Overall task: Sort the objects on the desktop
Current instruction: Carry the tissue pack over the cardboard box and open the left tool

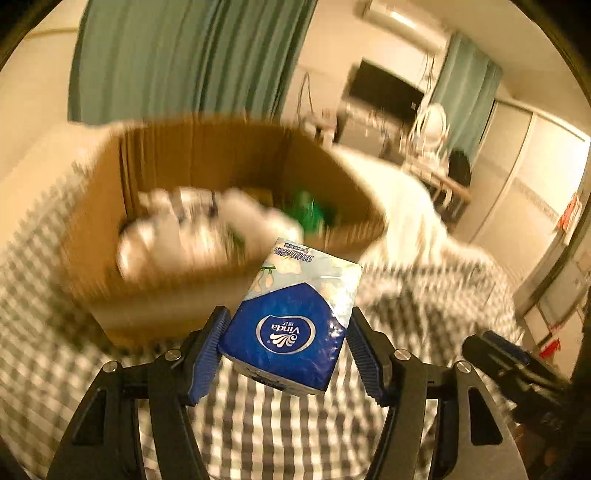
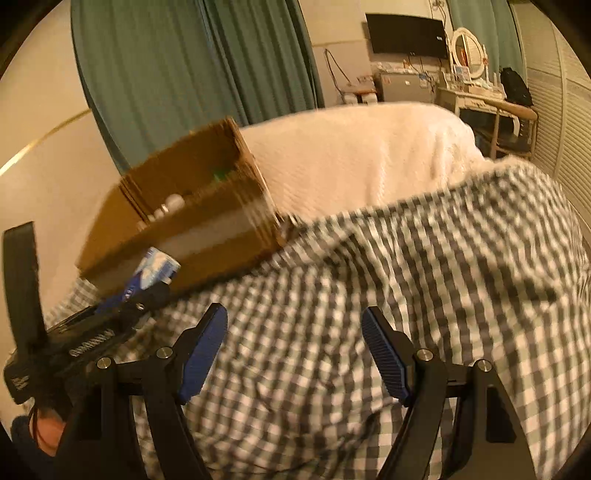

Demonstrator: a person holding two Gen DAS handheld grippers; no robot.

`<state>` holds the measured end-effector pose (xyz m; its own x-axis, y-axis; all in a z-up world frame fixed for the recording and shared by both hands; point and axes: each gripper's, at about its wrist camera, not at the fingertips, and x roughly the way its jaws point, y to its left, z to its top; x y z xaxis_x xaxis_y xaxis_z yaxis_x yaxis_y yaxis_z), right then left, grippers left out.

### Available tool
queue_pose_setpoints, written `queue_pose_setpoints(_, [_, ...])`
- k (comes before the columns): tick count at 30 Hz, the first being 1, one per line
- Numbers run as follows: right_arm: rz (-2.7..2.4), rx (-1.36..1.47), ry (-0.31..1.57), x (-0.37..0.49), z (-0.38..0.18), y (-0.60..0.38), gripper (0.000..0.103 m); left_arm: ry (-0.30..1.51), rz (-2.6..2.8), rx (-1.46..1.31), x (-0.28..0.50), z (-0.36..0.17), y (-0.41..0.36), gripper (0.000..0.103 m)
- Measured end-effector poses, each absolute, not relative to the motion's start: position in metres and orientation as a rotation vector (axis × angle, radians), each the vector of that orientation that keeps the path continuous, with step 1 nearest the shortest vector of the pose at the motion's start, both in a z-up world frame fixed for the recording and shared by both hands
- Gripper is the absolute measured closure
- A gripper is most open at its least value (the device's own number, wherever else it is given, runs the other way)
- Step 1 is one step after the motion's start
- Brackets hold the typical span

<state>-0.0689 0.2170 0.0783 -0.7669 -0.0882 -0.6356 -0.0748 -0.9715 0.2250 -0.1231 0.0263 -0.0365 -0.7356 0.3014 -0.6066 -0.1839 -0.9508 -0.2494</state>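
Observation:
A blue and white Vinda tissue pack (image 1: 295, 295) sits between the blue pads of my left gripper (image 1: 289, 314), which is shut on it and holds it above the checked bedspread (image 1: 258, 424). Just beyond stands an open cardboard box (image 1: 207, 155), blurred, with white bottles (image 1: 173, 229) and something green (image 1: 310, 210) inside. In the right wrist view the same box (image 2: 207, 236) is at the left, with my left gripper (image 2: 122, 306) and the tissue pack (image 2: 155, 269) in front of it. My right gripper (image 2: 293, 312) hovers open over the checked bedspread (image 2: 406, 295), nothing between its fingers.
A white blanket (image 2: 351, 155) lies behind the box on the bed. Teal curtains (image 2: 184, 74) hang at the back. A dark screen (image 2: 406, 33), a dressing table with a round mirror (image 2: 469, 48) and a louvred wall (image 2: 554, 110) stand far right.

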Motion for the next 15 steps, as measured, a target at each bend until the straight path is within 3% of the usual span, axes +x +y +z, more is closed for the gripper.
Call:
queue_pose_setpoints(6, [-2.954, 0.883, -0.306, -0.114, 0.146, 0.202, 0.027, -0.252, 2.789, -0.786, -0.154, 0.038, 0.005, 0.038])
queue_pose_setpoints(9, [-2.962, 0.829, -0.278, -0.150, 0.165, 0.194, 0.024, -0.226, 2.853, -0.753, -0.187, 0.048, -0.003, 0.037])
queue_pose_setpoints(10, [-2.972, 0.829, -0.264, -0.167, 0.166, 0.191, 0.024, -0.222, 2.860, -0.766, -0.198, 0.044, -0.005, 0.034])
queue_pose_setpoints(13, [-2.987, 0.902, -0.254, -0.196, 0.151, 0.189, 0.022, -0.210, 2.837, -0.900, -0.226, 0.013, -0.008, 0.007])
queue_pose_setpoints(15, [-3.028, 0.897, -0.310, -0.194, 0.130, 0.193, 0.019, -0.213, 2.858, -0.914, -0.220, -0.007, -0.012, 0.007])
